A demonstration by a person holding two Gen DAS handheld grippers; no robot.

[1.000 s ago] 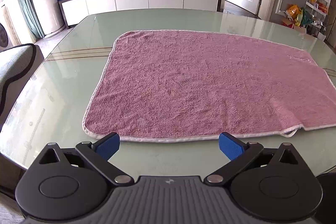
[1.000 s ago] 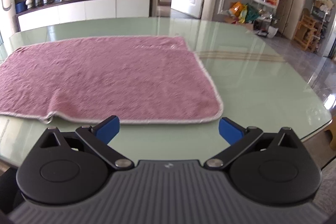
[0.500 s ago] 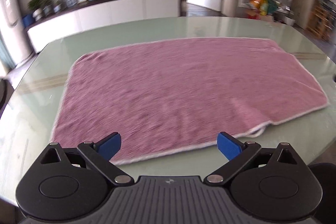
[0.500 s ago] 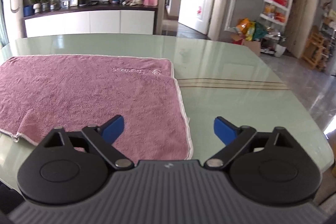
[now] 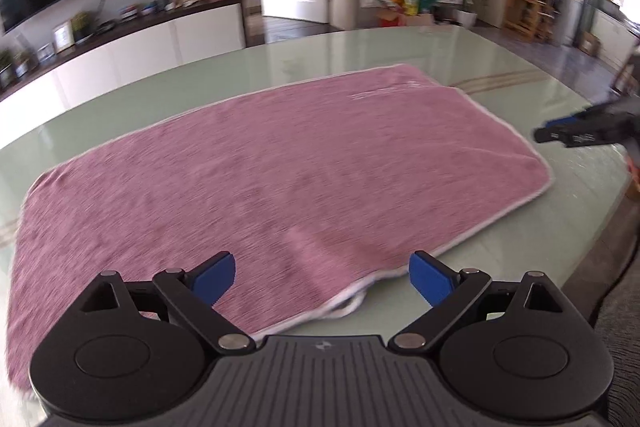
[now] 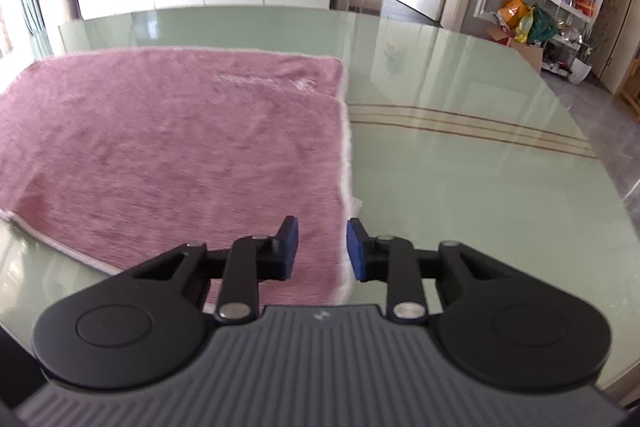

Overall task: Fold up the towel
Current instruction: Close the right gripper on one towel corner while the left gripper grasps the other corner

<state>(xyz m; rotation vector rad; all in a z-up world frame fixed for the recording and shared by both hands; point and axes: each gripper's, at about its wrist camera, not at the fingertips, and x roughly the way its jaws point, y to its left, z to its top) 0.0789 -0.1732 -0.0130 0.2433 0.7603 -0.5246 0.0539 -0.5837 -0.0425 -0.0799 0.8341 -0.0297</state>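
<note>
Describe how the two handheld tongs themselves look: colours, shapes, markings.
The left tongs and the right tongs match: a ribbed grey body bearing a small pale logo, two round black discs, black linkage arms with silver pivot pins, and flat blue pads on the fingers. No cable, sleeve or hand shows.

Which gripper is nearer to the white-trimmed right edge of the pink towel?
Right. The right gripper straddles the towel's right edge; the left gripper hovers open over the near edge, far from it.
</note>
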